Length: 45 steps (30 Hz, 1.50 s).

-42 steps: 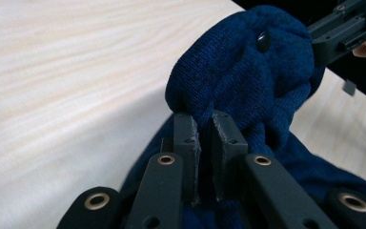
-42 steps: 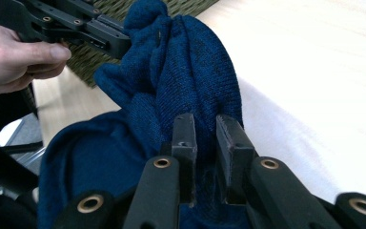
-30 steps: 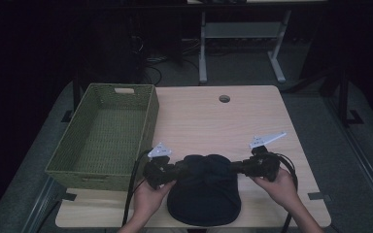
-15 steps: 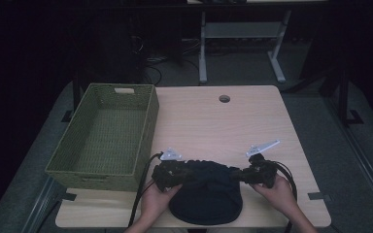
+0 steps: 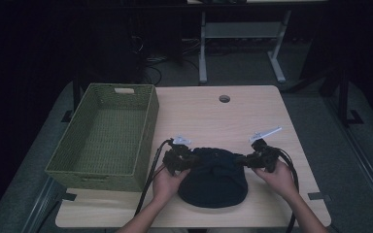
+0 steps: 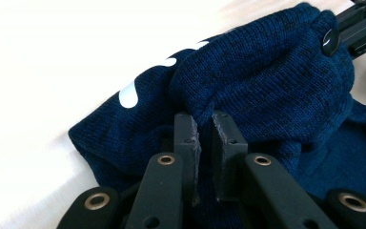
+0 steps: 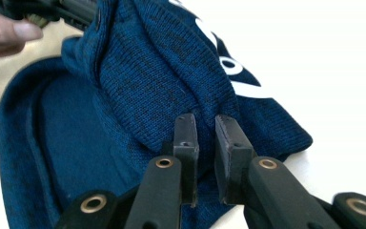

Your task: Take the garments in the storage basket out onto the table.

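Folding dark blue knit (image 5: 213, 177) at near table (image 5: 213, 116) edge. Left gripper (image 5: 178, 159) pinches knit's left end, right gripper (image 5: 258, 159) its right end, jaws narrow on cloth. Held edge runs left-right between hands; basket (image 5: 102, 174) sits left, nearer left hand.

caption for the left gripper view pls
Left claw pinching a fold of the dark blue knit garment on the pale table.

**Lighting and Picture Quality**

The high view is dim; the room beyond the table (image 5: 252, 116) falls to black. Both gripper views are overexposed: the tabletop burns out white, with slight blur toward the far edges. The blue knit (image 6: 276, 81) stays sharp.
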### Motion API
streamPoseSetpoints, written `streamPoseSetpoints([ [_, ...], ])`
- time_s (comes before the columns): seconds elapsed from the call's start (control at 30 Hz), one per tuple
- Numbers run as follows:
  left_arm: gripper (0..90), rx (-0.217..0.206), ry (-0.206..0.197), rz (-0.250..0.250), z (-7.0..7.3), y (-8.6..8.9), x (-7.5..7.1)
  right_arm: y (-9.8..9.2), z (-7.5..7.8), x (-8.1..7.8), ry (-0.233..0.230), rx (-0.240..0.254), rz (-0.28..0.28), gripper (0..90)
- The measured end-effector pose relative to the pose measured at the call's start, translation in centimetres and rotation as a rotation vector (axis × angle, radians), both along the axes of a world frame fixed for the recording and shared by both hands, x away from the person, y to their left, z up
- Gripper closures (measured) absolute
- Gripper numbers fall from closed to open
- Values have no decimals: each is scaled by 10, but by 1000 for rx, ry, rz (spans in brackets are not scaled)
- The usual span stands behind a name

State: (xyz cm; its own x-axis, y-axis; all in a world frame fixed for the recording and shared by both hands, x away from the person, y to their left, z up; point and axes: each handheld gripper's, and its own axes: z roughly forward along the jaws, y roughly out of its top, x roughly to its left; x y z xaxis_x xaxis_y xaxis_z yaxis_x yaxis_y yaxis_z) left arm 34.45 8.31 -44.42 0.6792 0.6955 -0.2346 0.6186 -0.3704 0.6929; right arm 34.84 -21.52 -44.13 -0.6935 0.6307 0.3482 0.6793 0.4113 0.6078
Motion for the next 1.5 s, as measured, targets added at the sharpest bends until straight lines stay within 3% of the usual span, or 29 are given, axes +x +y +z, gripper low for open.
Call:
streamPoseSetpoints([
  [0.1, 822, 31, -19, 9, 5, -3, 16, -5, 4, 14, -4, 15, -32, 799],
  [0.17, 822, 31, -17, 20, 8, -2, 23, -8, 7, 19, 4, 58, -44, 798],
  [0.23, 822, 27, -22, 28, 10, -1, 23, -8, 12, 21, -5, 63, -43, 798],
  [0.37, 822, 22, -33, 25, 14, 2, 18, -8, 23, 14, -34, 70, -25, 797],
  [0.77, 813, -18, -29, 16, 26, 13, 5, -8, 28, -1, -45, 88, -7, 795],
  [0.93, 803, -43, -19, 14, 26, 16, -2, -9, 27, -7, -41, 92, 0, 788],
  [1.2, 798, -35, 0, -5, 25, 17, -13, -9, 24, -18, -19, 83, 21, 731],
  [1.33, 801, -30, 2, 1, 25, 20, -15, -7, 37, -21, -51, 109, 26, 683],
  [1.5, 802, -18, -10, -12, 27, 17, -19, -4, 58, -10, -76, 146, 4, 694],
])
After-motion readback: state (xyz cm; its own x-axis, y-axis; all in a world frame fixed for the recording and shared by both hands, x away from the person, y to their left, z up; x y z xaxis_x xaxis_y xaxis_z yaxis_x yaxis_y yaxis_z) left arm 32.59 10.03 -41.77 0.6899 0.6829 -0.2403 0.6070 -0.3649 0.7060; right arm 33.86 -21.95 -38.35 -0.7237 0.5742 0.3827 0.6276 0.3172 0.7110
